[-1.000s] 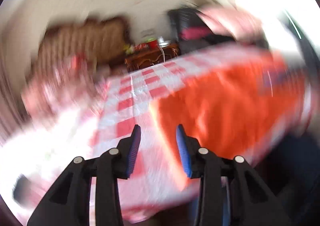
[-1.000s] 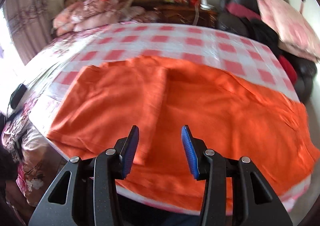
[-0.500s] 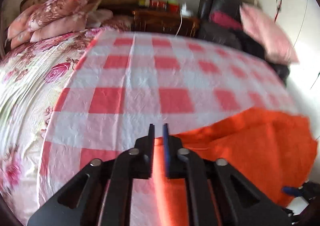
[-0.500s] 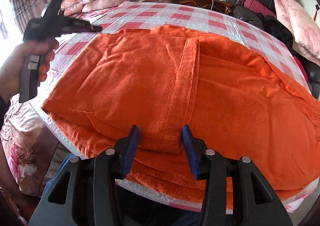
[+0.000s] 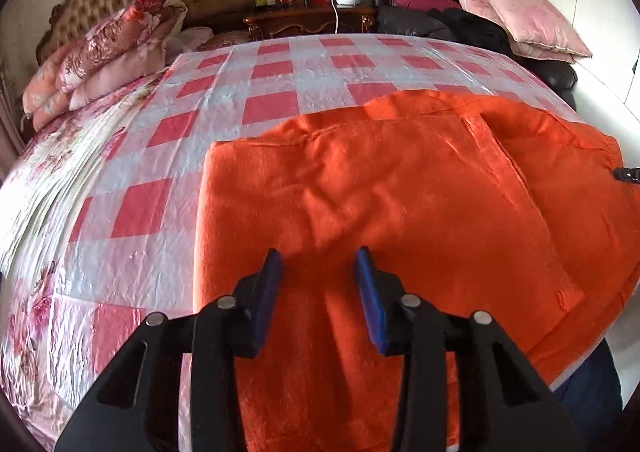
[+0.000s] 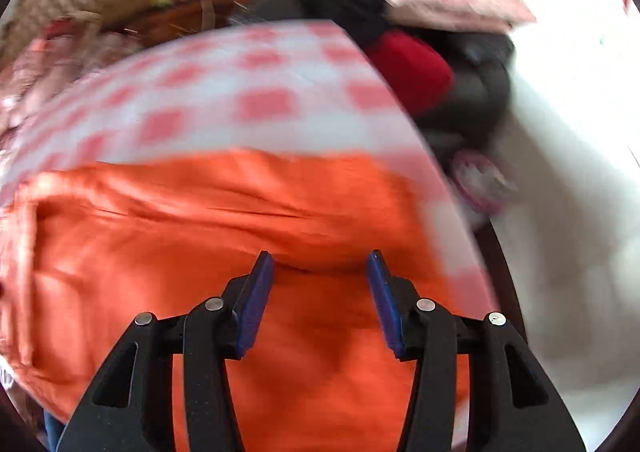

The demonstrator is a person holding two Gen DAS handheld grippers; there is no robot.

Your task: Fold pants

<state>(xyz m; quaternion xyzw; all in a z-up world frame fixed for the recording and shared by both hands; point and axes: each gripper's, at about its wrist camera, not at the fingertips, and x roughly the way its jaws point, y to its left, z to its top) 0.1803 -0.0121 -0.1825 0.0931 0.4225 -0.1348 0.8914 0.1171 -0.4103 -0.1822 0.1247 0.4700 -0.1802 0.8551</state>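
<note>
On the checked bedspread (image 5: 280, 108) lie the orange fleece pants (image 5: 400, 212), partly folded, soft and floppy, best pinched at a hem edge; left gripper (image 5: 319, 292) and right gripper (image 6: 318, 296) both gape, empty.

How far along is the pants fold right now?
Partly done. The fuzzy orange pants lie on the red-and-white checked cover with one section already folded over, its hem edge resting on the layer beneath. Nothing is in hand: the left gripper and right gripper are both open above the fabric. At least one more fold looks left; the right view is blurred.
</note>
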